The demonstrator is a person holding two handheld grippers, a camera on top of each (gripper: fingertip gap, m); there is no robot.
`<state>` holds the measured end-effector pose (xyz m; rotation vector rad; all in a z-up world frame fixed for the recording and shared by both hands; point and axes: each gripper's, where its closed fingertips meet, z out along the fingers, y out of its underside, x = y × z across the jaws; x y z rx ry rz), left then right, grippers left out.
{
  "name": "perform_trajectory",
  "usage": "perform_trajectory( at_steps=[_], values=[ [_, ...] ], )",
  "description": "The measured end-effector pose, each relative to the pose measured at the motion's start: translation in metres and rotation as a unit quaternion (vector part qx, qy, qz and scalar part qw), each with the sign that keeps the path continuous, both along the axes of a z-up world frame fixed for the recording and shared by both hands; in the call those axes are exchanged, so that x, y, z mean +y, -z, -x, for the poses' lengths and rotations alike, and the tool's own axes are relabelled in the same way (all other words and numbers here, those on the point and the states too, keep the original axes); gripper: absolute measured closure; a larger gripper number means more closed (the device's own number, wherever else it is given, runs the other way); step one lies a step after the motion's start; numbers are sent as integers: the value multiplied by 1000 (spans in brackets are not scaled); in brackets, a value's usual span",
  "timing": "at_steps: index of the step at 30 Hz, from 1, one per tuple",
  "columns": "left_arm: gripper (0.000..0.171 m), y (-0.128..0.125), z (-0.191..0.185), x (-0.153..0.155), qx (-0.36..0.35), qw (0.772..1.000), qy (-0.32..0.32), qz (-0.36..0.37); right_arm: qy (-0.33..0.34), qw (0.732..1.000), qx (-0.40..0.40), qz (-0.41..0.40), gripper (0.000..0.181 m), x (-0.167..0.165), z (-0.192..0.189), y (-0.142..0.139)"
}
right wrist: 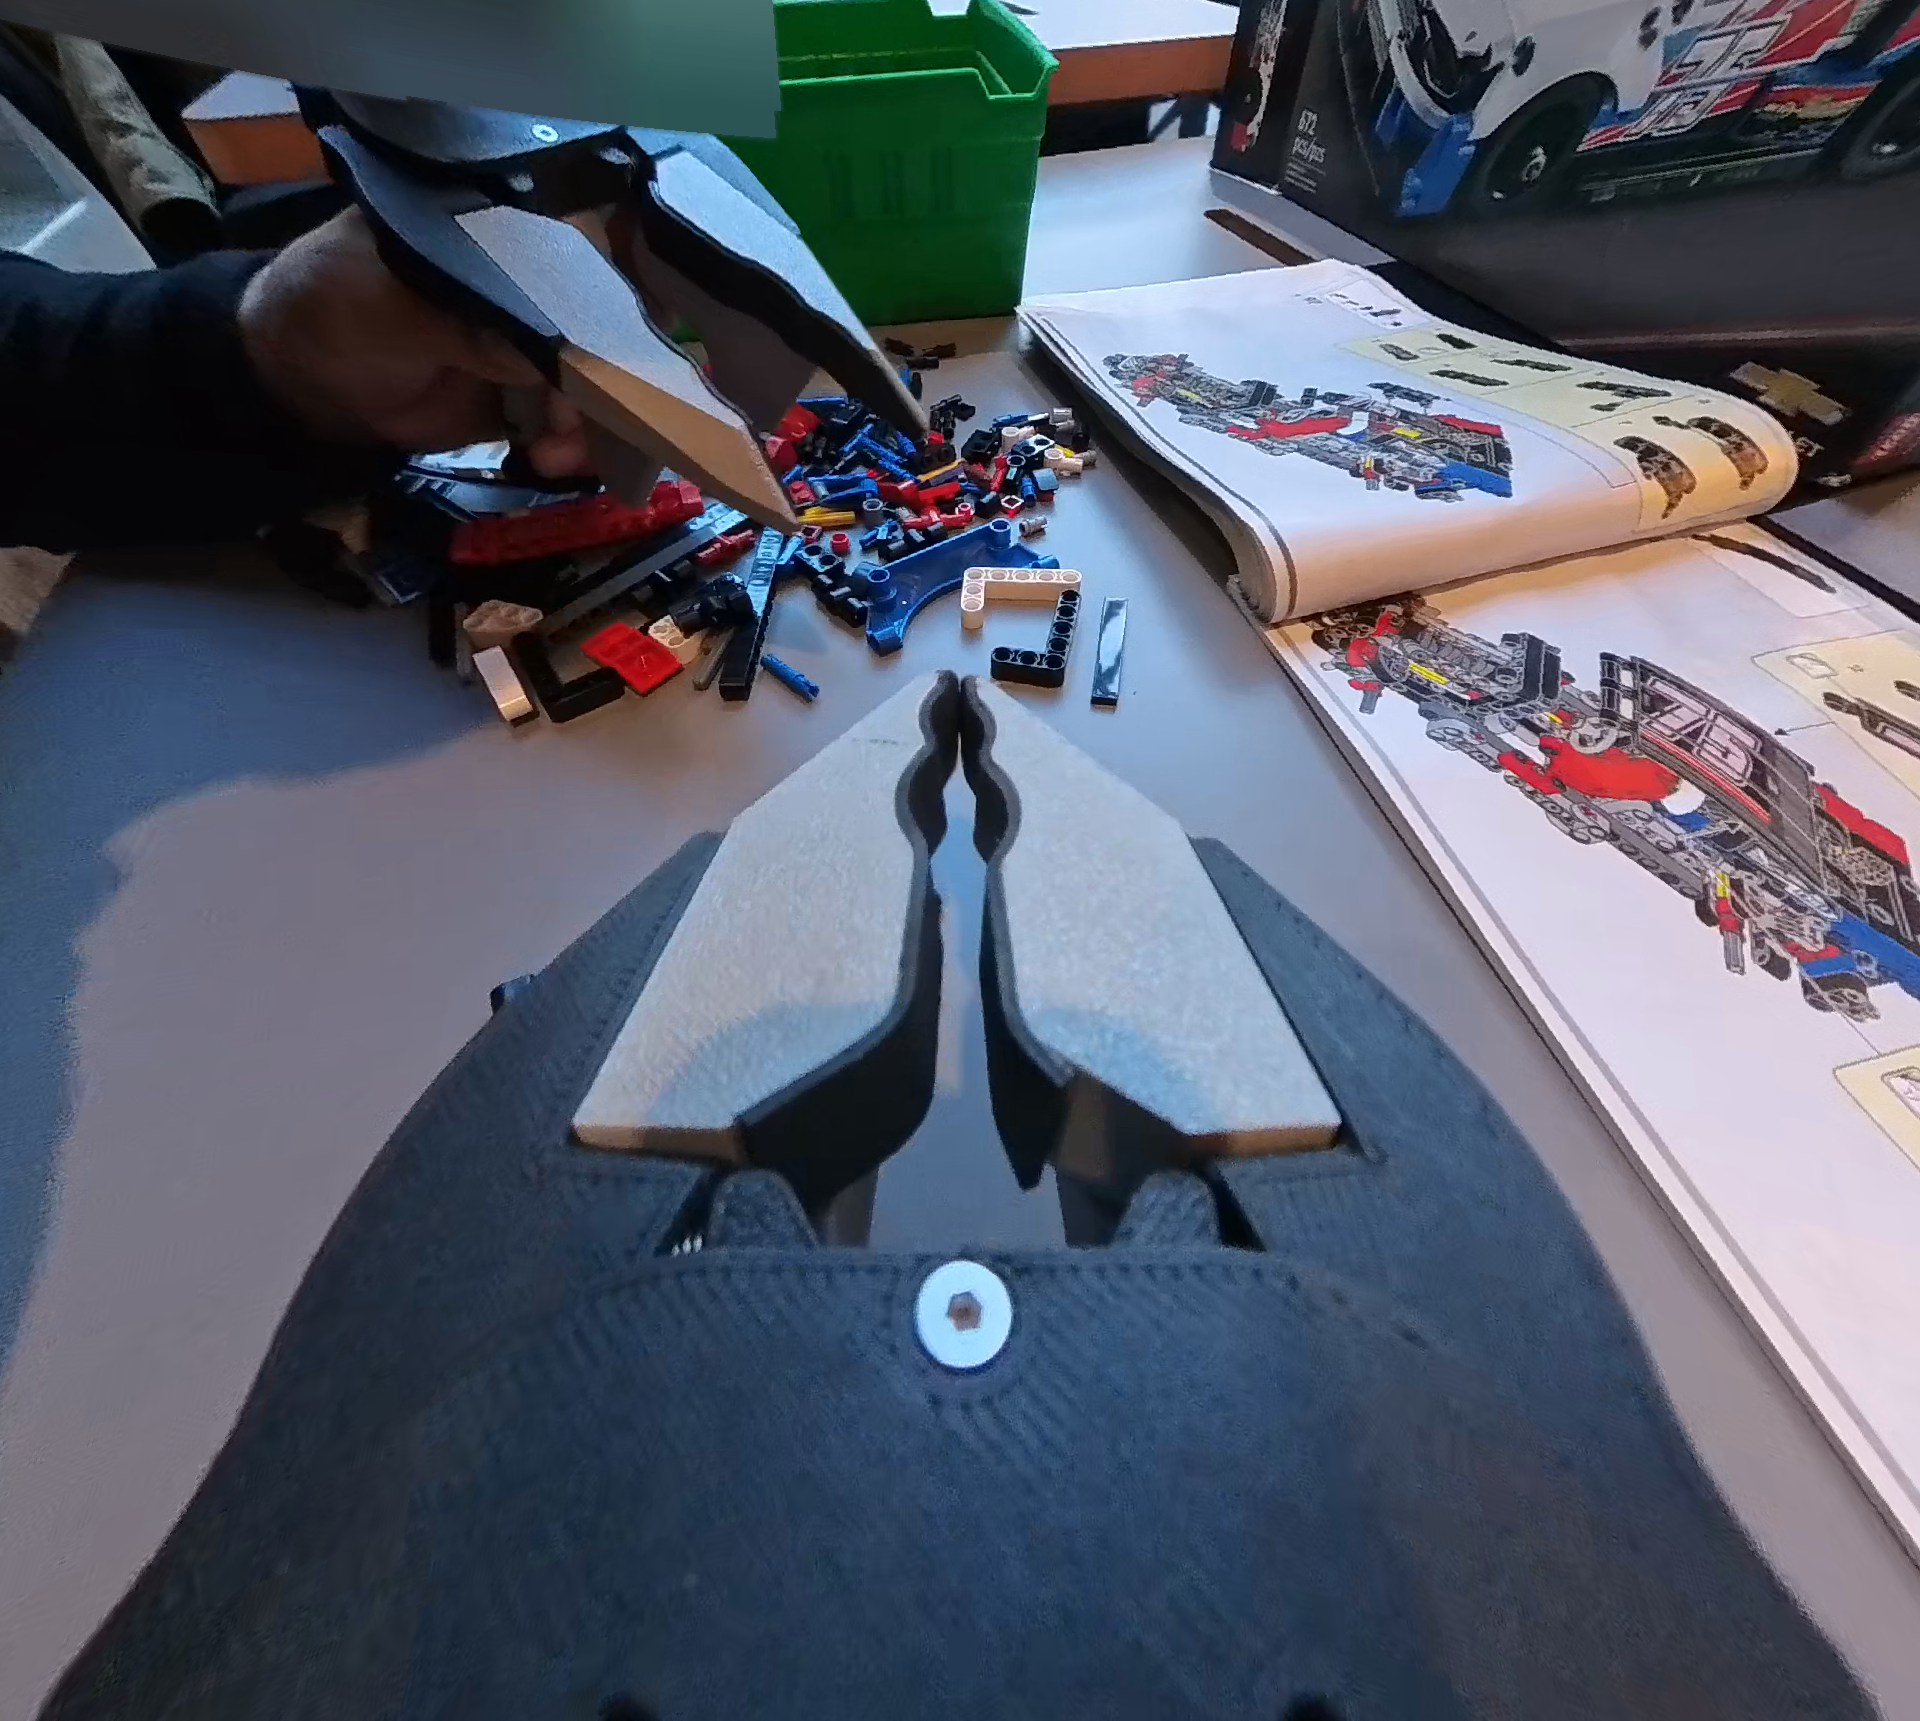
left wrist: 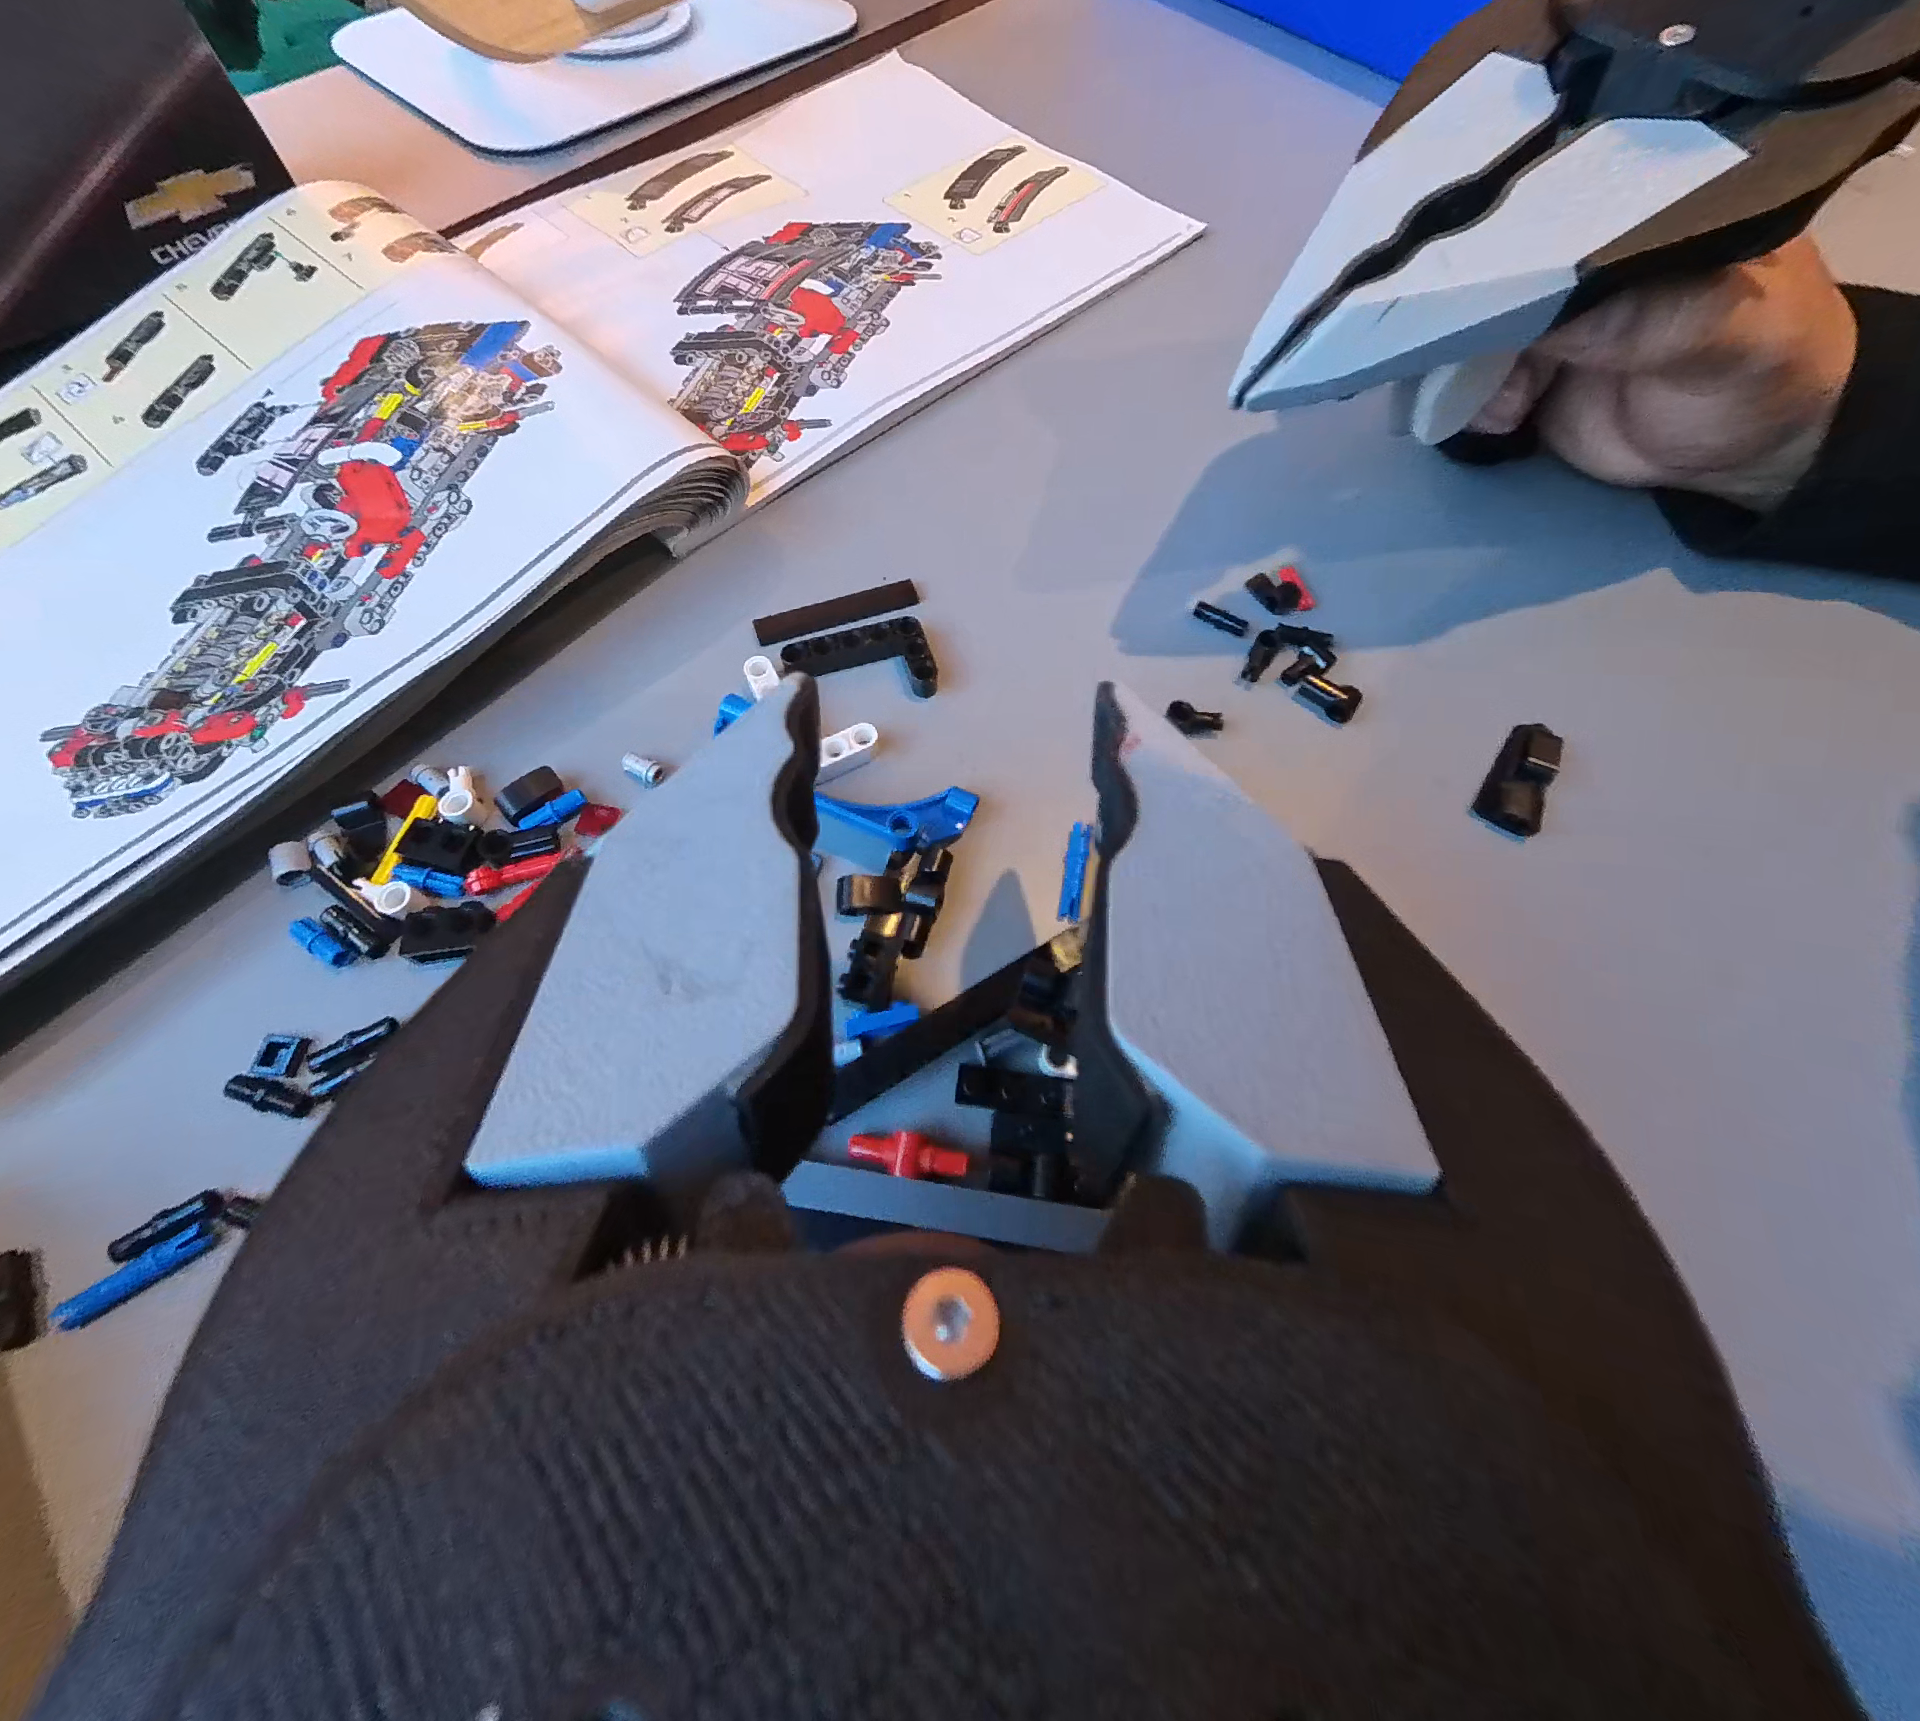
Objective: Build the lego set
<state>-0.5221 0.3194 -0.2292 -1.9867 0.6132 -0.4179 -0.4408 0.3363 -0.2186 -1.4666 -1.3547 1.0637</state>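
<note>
Left wrist view: left gripper spreads its jaws wide over the loose lego pieces, likely choosing one. Right gripper, jaws pressed together and empty, waits near the open instruction booklet.

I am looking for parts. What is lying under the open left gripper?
Under the left gripper: a blue curved piece, black connectors, a red pin. Its fingers hide other pieces.
</note>
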Motion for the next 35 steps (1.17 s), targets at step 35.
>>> perform_trajectory(
  at_steps=[35],
  values=[
    [128,-5,14,3,15,999,-40,-8,6,1000,3,4,181,2,0,-1]
  ],
)
